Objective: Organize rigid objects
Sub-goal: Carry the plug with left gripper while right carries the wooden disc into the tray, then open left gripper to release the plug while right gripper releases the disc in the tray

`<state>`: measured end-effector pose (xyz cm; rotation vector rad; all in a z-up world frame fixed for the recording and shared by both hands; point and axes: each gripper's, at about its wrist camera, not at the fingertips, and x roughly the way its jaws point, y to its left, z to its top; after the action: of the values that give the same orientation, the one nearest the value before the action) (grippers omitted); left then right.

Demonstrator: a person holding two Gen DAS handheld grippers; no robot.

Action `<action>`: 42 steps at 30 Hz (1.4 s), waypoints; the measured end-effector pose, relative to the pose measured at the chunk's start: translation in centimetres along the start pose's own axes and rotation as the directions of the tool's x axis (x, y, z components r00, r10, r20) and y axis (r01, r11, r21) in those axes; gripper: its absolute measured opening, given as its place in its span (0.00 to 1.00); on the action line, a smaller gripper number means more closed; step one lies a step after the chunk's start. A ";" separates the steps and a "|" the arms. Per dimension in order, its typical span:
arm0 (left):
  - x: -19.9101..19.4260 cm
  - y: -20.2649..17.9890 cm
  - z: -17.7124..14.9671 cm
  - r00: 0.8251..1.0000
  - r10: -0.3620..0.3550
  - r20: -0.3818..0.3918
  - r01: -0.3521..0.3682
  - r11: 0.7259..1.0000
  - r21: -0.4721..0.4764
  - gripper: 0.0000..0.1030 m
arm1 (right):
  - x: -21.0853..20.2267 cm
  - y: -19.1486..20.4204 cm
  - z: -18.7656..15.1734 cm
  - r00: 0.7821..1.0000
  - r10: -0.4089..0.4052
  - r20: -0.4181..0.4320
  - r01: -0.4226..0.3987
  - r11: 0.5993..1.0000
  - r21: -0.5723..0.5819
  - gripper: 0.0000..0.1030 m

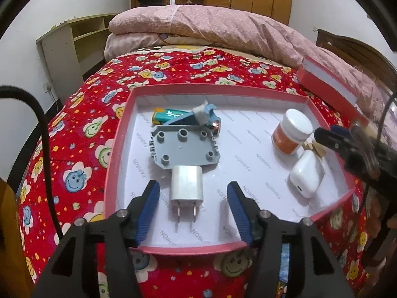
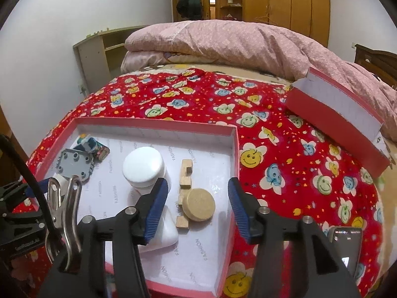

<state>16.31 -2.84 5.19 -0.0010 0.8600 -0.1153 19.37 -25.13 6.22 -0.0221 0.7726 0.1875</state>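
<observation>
1. pink box, shallow, open-topped, white printed lining, lies flat on the bed and holds all the items below.
2. white charger lies flat near the front wall, prongs pointing toward the front.
3. grey plate with round studs lies flat, touching the charger's far end.
4. green battery lies on its side near the back wall.
5. blue-grey part rests tilted against the battery and the plate.
6. white-lidded jar, orange label, stands upright at the right.
7. white earbud case lies just in front of the jar.
8. wooden pieces and a round cork disc lie beside the jar, the disc on top of them.
</observation>
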 end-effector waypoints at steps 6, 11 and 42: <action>-1.3 0.2 -0.1 1.000 0.005 0.011 -0.005 1.000 -0.011 0.64 | -1.2 0.3 -0.3 1.000 0.013 0.011 -0.013 1.000 -0.001 0.54; -2.4 0.0 -0.4 1.000 0.007 0.023 -0.007 1.000 -0.004 0.65 | -2.1 0.7 -0.7 1.000 0.022 0.018 -0.022 1.000 -0.002 0.54; -8.4 1.3 -6.7 1.000 0.011 0.021 -0.011 0.999 -0.034 0.65 | -8.6 4.2 -9.1 0.989 0.118 -0.086 -0.122 0.992 -0.041 0.54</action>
<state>5.92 -0.38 7.06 -0.0291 0.8407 -0.0902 6.30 -23.24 5.87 -0.0268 0.8538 0.3206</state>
